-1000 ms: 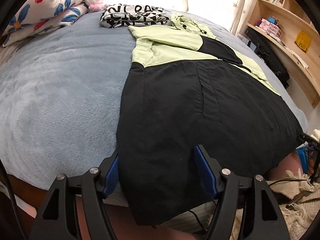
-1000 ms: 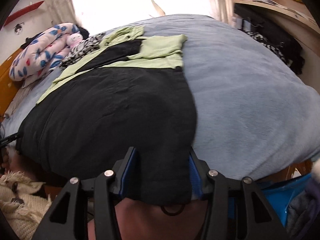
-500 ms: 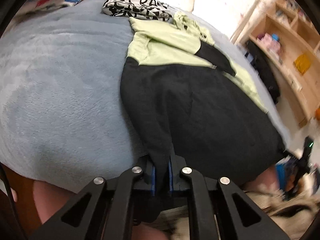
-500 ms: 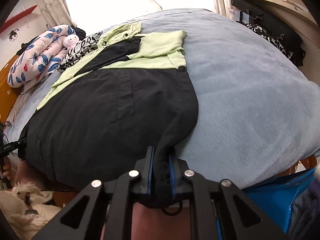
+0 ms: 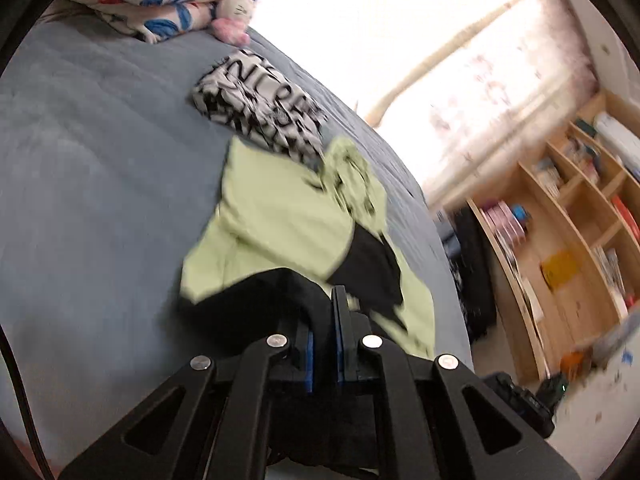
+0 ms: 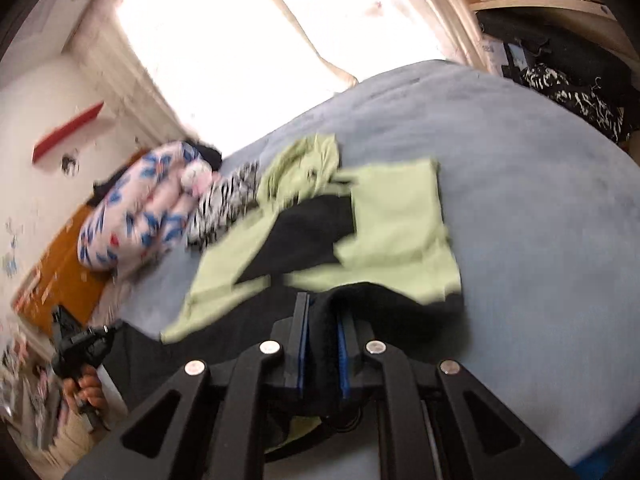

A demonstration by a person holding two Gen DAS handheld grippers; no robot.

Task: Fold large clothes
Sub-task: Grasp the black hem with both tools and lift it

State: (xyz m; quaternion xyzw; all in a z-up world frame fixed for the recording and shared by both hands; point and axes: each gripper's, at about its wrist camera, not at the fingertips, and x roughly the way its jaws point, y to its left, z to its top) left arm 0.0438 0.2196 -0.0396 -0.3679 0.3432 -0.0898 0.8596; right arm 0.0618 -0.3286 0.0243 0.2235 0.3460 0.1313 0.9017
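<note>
A large black and light-green garment [image 5: 280,224] lies on the grey-blue bed [image 5: 92,184]. My left gripper [image 5: 324,320] is shut on its black hem and holds that hem raised over the green upper part. My right gripper [image 6: 322,320] is shut on the other hem corner of the same garment [image 6: 396,224], also lifted toward the green part. The black lower half is bunched under both grippers and mostly hidden. Both views are blurred.
A folded black-and-white printed cloth [image 5: 260,108] lies beyond the garment's collar. A floral quilt [image 5: 168,4] and a pink plush toy [image 5: 234,16] sit at the head of the bed. Wooden shelves [image 5: 568,240] stand at the right. A bright window [image 6: 240,40] is behind.
Both grippers closed on the black hem, then lifted it and carried it forward over the garment toward the green upper part. The black lower half now folds up beneath them.
</note>
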